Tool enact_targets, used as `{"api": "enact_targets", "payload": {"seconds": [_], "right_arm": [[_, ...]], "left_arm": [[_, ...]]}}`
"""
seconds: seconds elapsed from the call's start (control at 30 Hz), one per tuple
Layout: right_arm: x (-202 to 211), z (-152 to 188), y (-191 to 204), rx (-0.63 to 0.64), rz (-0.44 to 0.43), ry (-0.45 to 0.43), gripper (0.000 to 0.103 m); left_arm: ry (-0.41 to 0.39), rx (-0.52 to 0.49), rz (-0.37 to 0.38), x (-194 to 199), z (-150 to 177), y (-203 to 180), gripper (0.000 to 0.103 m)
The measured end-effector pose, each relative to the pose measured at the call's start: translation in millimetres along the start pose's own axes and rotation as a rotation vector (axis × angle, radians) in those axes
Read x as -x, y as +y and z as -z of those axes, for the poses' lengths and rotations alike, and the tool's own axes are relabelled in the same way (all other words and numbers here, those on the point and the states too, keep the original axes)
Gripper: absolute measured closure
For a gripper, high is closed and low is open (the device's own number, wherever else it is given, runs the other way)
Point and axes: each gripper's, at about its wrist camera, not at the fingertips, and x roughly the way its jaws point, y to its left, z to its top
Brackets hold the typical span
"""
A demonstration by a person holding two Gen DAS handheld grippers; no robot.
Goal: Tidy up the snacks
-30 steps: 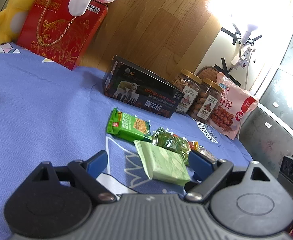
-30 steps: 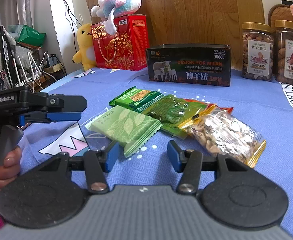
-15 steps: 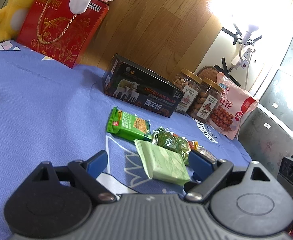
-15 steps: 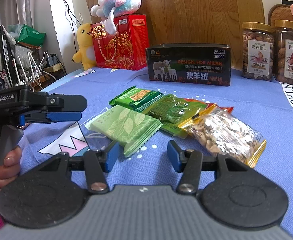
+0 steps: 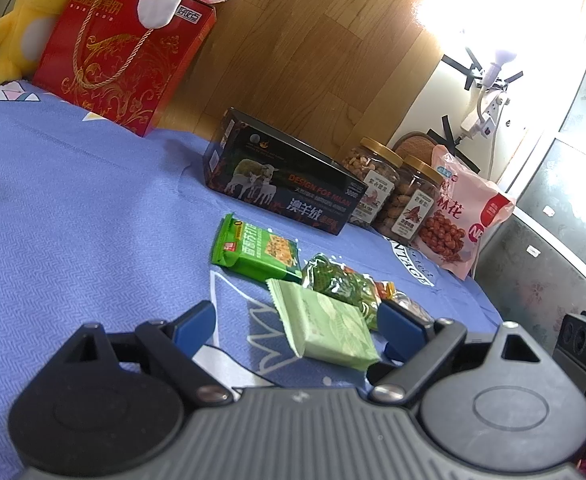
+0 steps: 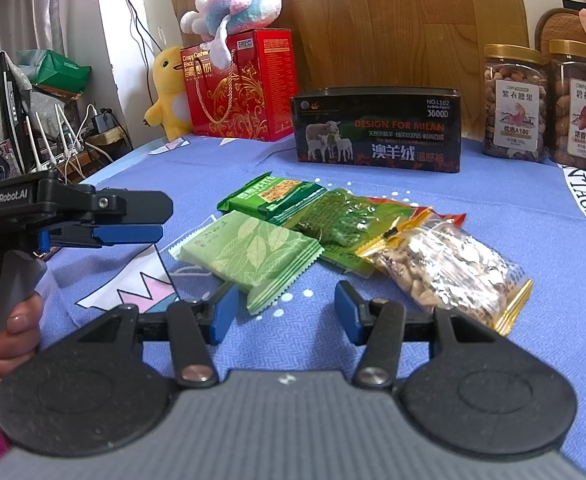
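Apparently both grippers, left gripper and right gripper, gape above 4 snack packets.

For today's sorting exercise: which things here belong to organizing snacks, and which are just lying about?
Job: pale green packet, green cracker packet, dark green packet, nut packet, black box, left tongs, right tongs.

Lying about: yellow plush, red gift box, nut jars.

Left view drifts a little; nothing else shifts.

From my left wrist feed the red gift box and yellow plush duck now sit slightly lower and further right in the picture than a second ago; my right feed looks identical.
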Motion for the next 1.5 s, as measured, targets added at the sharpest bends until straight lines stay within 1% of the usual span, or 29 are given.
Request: {"api": "enact_targets", "payload": {"seconds": [0.27, 1.5], "right_arm": [[-0.3, 0.6, 0.3, 0.003, 0.001, 0.0, 0.047], [-0.5, 1.1, 0.0, 0.005, 0.002, 0.001, 0.047]], "left_arm": [[0.009, -0.007, 0.023, -0.3, 0.4, -1.7, 0.012], [0.019, 0.006, 0.026, -1.2, 1.1, 1.2, 0.012]]}}
